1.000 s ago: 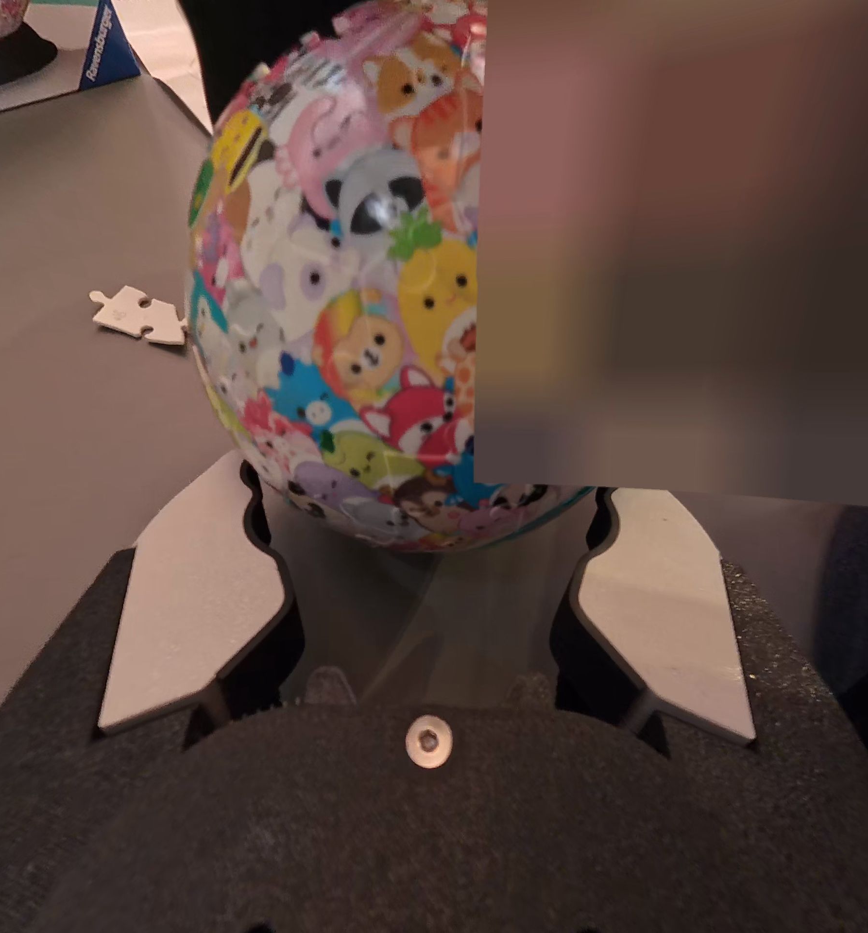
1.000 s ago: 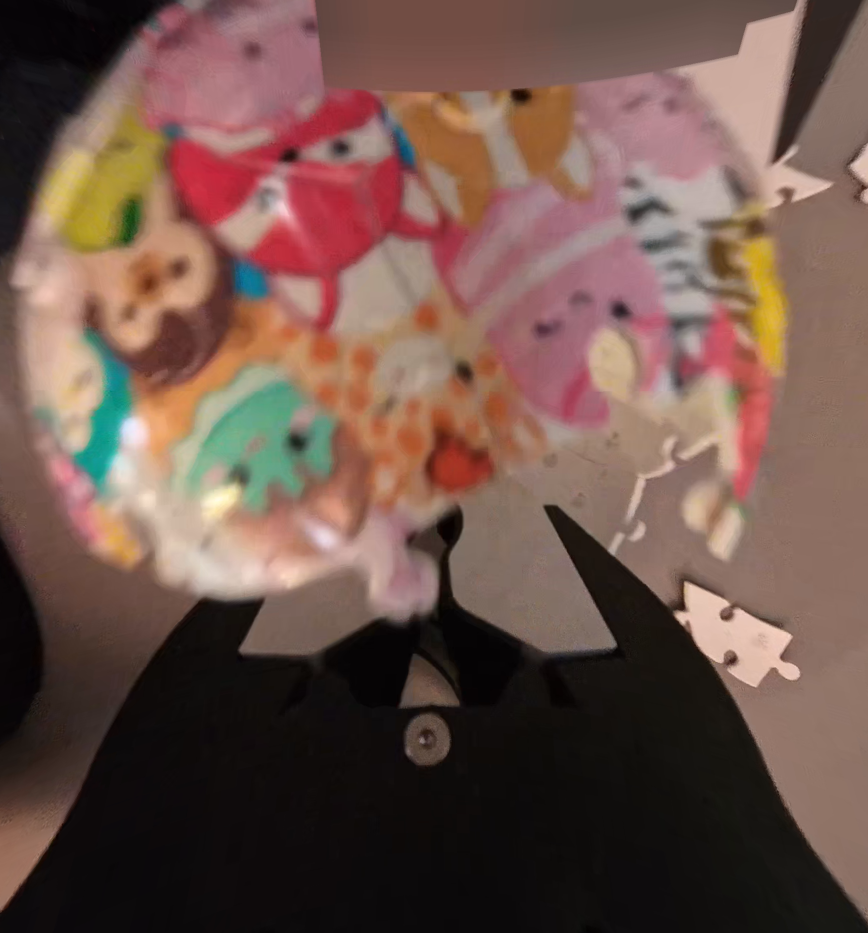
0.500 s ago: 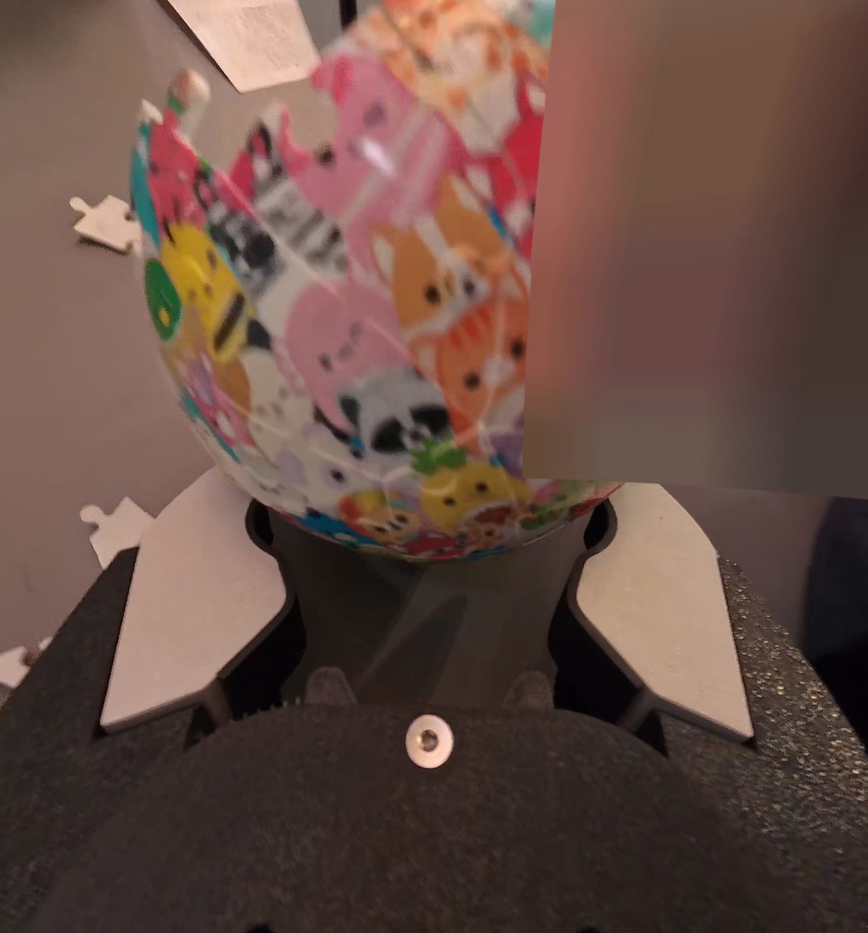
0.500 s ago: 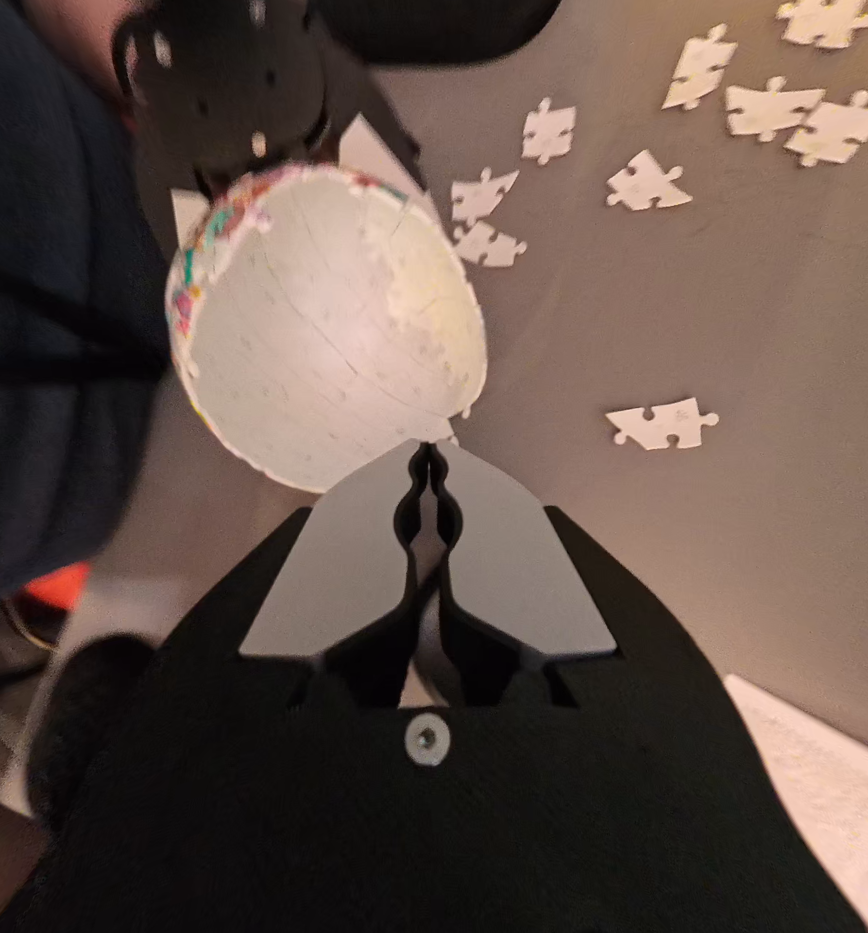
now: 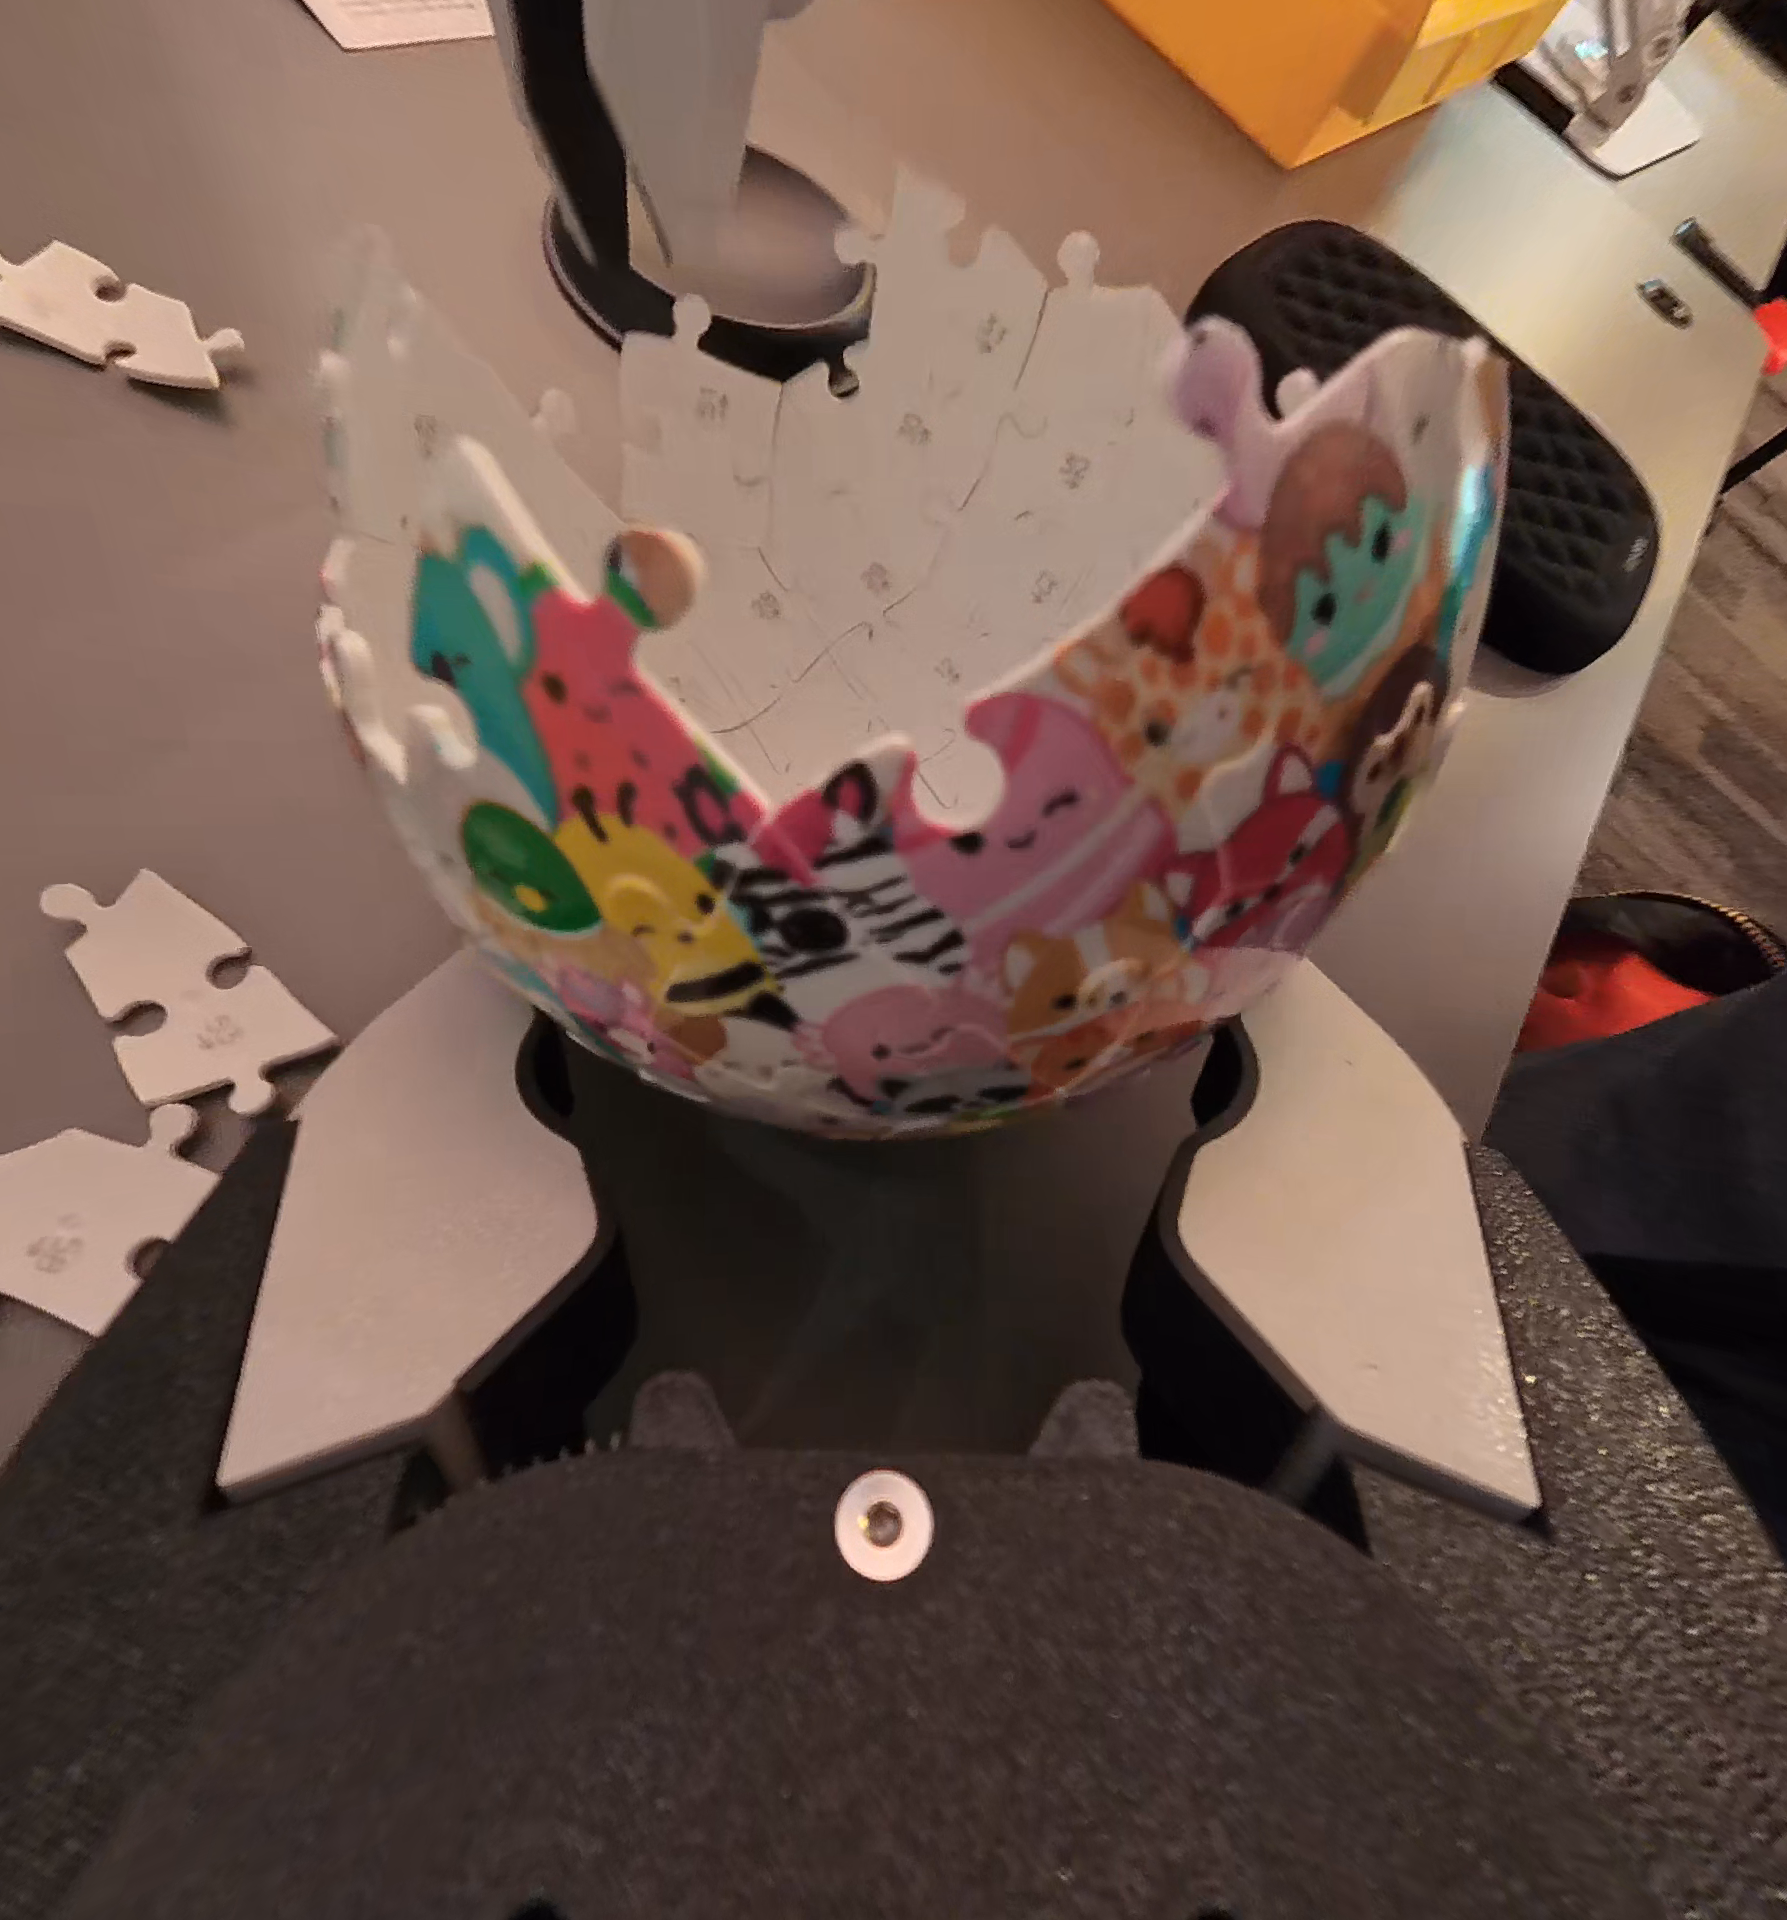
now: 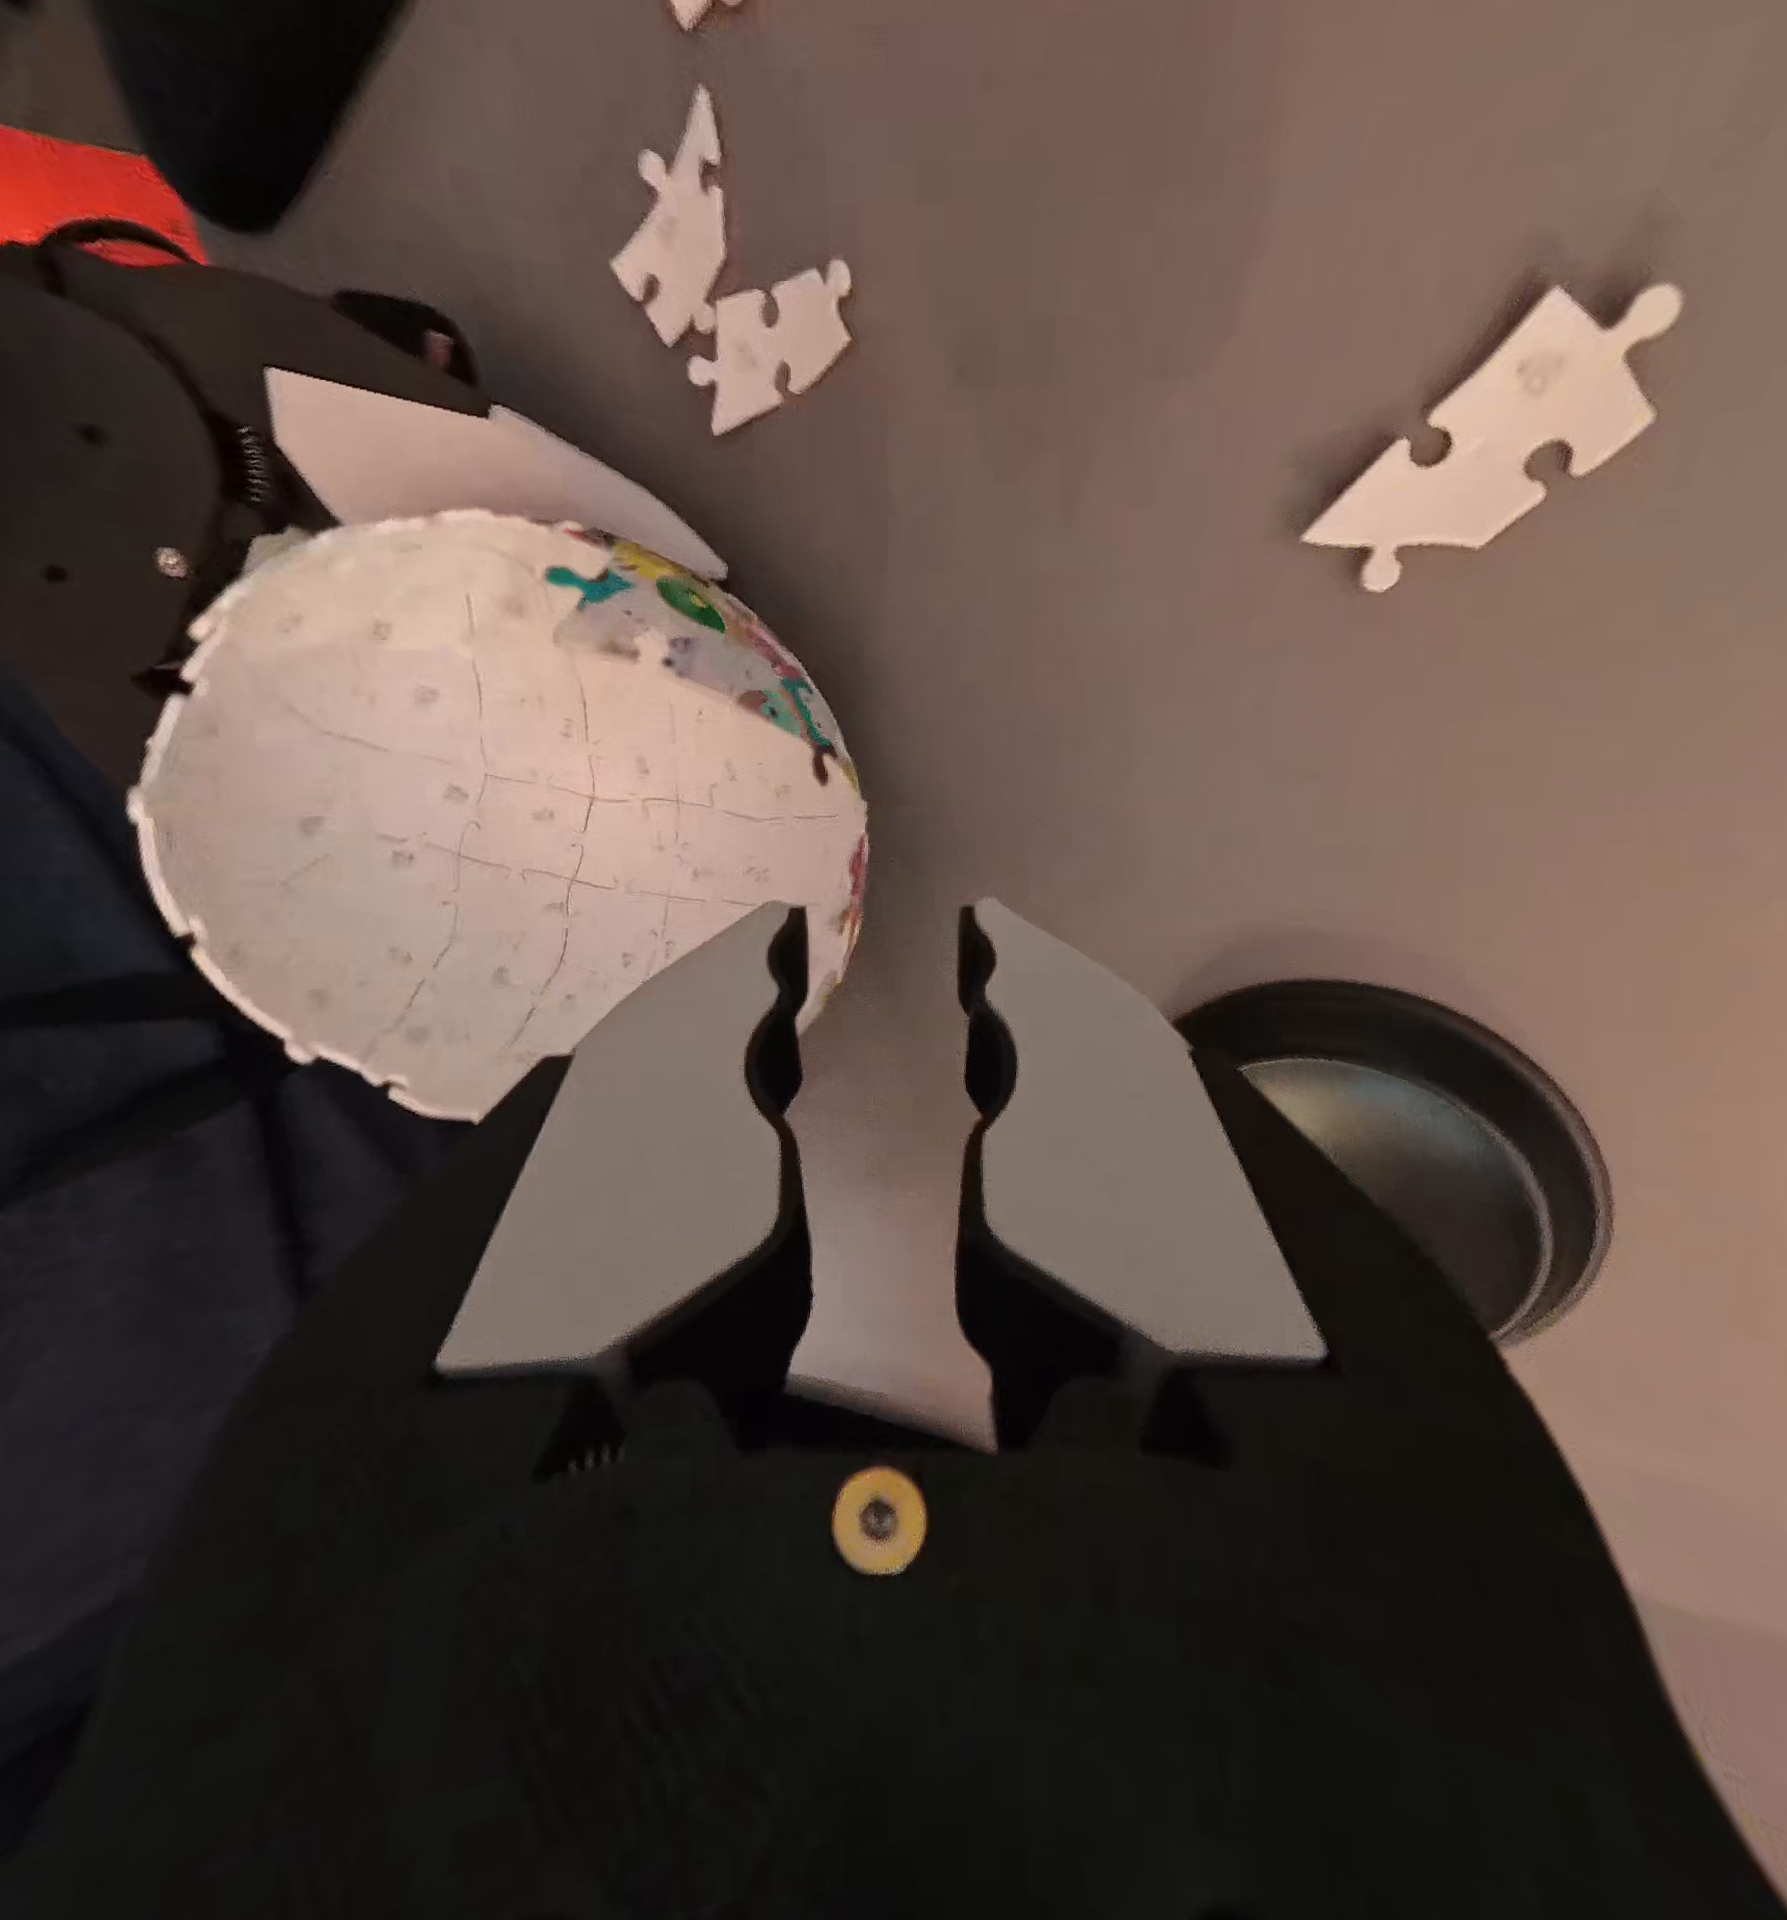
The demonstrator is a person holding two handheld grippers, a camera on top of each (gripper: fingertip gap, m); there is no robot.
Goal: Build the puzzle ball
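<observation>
The puzzle ball (image 5: pixel 972 831) is a partly built shell, colourful cartoon animals outside and white inside, with a jagged open rim facing up and away. My left gripper (image 5: pixel 889 1029) is spread wide and shut on it, with both fingertips (image 5: pixel 494 1018) pressed on the lower sides. In the right wrist view the ball (image 6: pixel 453 790) shows its white inside at the left, with a left finger (image 6: pixel 473 468) on its far side. My right gripper (image 6: pixel 878 920) is open with nothing between its pads, just beside the ball's rim and above the grey table (image 6: pixel 1284 727).
Loose white puzzle pieces lie face down on the table (image 5: pixel 99 312) (image 5: pixel 193 997) (image 6: pixel 1491 436) (image 6: pixel 733 301). A black round stand (image 6: pixel 1419 1153) sits to the right of my right gripper. A yellow box (image 5: pixel 1336 62) and a black mesh pad (image 5: pixel 1491 468) lie beyond the ball. The grippers' ends are close to 11 cm from one another.
The ball has turned in my left gripper, so its open side now faces up. My right gripper, shut at the ball's rim half a second ago, has opened.
</observation>
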